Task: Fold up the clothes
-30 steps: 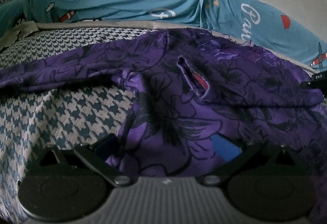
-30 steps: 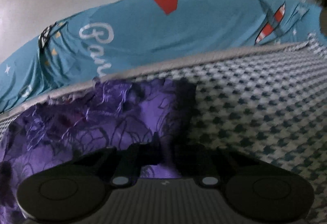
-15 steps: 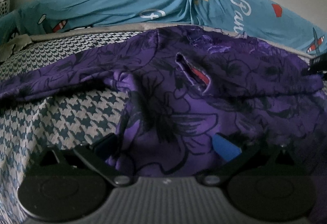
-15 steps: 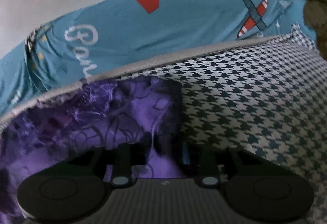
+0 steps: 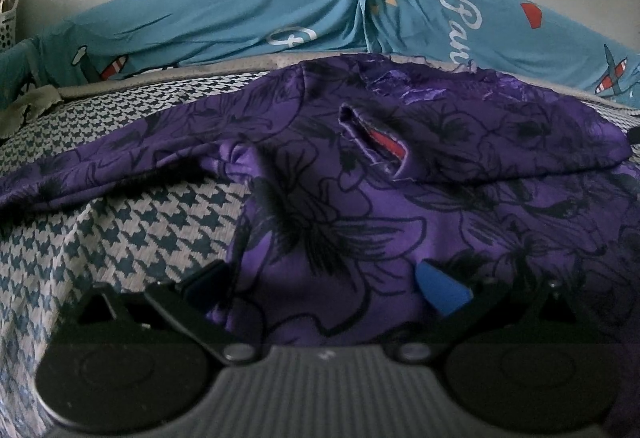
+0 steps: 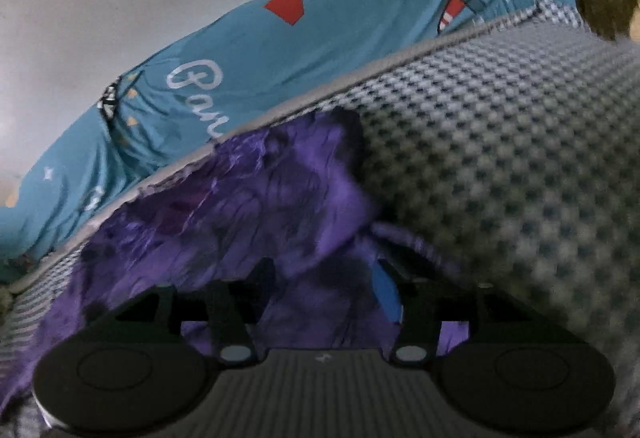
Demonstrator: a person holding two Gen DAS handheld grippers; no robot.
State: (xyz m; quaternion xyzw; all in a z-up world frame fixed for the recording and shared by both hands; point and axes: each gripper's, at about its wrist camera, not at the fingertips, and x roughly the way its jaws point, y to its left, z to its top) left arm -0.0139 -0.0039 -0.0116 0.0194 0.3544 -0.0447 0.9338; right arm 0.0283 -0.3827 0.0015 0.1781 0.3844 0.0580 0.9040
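A purple floral garment lies spread over a houndstooth bed cover, its far hem reaching the bed's grey edge at 12 o'clock. In the left wrist view the left gripper stands spread wide, blue pads well apart with the cloth lying loose between them and no pinch on it. A sleeve runs off toward 9 o'clock, and a small opening near the middle shows red lining. Bare cover lies open from 7 to 9 o'clock. Beyond the edge a teal cartoon-print sheet hangs against a pale wall, closing off the far side; a white basket sits at 10 o'clock. In the blurred right wrist view the right gripper is opening, purple cloth bunched between its fingers, with clear cover from 1 to 4 o'clock.
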